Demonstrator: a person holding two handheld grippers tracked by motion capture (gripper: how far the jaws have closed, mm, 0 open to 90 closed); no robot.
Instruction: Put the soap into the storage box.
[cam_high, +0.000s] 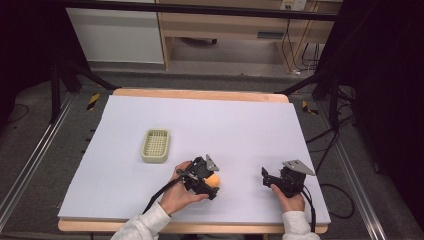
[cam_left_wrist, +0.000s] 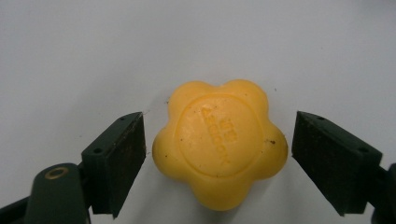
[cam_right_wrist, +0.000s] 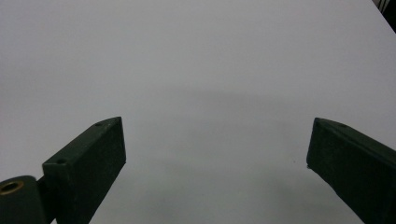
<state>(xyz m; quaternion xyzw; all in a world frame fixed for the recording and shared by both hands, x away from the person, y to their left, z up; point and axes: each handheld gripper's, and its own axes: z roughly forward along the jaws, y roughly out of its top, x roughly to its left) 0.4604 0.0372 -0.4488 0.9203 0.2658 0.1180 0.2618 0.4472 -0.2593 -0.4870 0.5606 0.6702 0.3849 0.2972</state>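
The yellow flower-shaped soap (cam_left_wrist: 219, 144) was positioned on the table (cam_high: 240, 130) directly between the spread jaws of the left gripper (cam_left_wrist: 217, 154), neither jaw touching it. No long axis was presented. The right gripper (cam_right_wrist: 215, 154) was held well apart, jaws spread and empty.
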